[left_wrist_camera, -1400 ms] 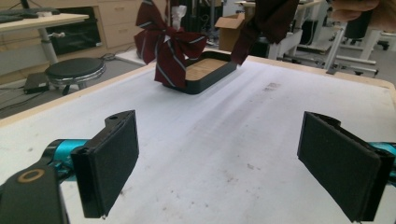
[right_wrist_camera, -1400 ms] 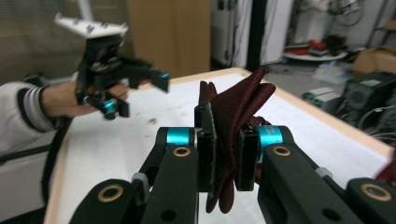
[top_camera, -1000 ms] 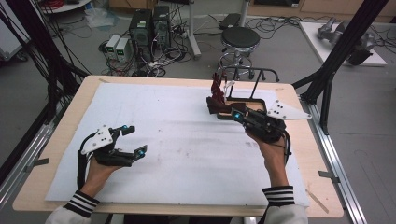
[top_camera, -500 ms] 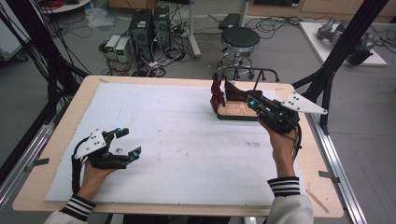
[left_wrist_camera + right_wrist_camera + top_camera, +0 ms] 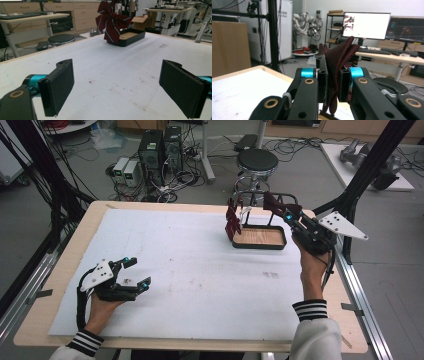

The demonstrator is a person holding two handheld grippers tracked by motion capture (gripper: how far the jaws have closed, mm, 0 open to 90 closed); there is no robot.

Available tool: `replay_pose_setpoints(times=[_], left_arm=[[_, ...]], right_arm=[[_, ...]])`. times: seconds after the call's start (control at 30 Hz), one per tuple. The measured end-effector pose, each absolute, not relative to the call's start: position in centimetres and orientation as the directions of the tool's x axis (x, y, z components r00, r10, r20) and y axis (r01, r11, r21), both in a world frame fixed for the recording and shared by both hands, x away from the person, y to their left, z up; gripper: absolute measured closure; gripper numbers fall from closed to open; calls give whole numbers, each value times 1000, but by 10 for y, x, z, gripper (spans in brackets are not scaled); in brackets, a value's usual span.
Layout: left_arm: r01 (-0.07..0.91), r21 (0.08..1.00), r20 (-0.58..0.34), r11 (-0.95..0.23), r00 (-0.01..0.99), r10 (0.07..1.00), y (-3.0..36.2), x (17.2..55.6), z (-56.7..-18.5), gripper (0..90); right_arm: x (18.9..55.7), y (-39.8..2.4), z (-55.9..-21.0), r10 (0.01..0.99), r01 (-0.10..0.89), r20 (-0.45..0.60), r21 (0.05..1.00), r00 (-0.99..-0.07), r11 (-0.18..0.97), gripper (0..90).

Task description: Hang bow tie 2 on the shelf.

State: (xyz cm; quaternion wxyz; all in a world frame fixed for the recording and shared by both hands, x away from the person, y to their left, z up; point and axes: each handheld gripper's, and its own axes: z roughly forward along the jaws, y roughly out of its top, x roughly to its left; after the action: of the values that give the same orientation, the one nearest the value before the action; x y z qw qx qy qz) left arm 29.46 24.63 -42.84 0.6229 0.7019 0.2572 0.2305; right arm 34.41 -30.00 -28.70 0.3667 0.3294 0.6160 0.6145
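Observation:
A black tray (image 5: 281,245) with a wooden floor sits at the far right of the white sheet, under a black wire rack (image 5: 250,195). A dark red striped bow (image 5: 232,221) hangs at the tray's left end; the same bow (image 5: 112,20) and tray (image 5: 136,36) lie far ahead in the left gripper view. My right gripper (image 5: 285,214) hovers above the tray's right end, shut on a folded piece of dark red fabric (image 5: 272,202). In the right gripper view the fabric (image 5: 340,53) sticks up between the pressed pads of the gripper (image 5: 334,82). My left gripper (image 5: 139,272) rests open near the front left, its jaws (image 5: 121,90) apart over bare sheet.
The white sheet (image 5: 190,270) covers most of the wooden table (image 5: 55,300). A black frame post (image 5: 370,170) rises close behind my right hand. A stool (image 5: 257,160) and computer cases (image 5: 160,145) stand on the floor beyond the far edge.
My right gripper has moved right and up, away from the tray's near side, carrying the dark red fabric. The left hand has barely shifted.

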Motion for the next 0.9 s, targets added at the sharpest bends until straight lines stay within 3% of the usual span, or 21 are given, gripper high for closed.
replay_pose_setpoints(times=[0.33,0.9], left_arm=[[72,993,2,-88,760,650,246,296,-430,132],[72,994,2,-87,758,652,245,296,-431,132]], right_arm=[[348,-317,-280,891,-79,-43,997,-451,8,830],[369,-334,-290,910,-28,32,998,-414,-48,830]])
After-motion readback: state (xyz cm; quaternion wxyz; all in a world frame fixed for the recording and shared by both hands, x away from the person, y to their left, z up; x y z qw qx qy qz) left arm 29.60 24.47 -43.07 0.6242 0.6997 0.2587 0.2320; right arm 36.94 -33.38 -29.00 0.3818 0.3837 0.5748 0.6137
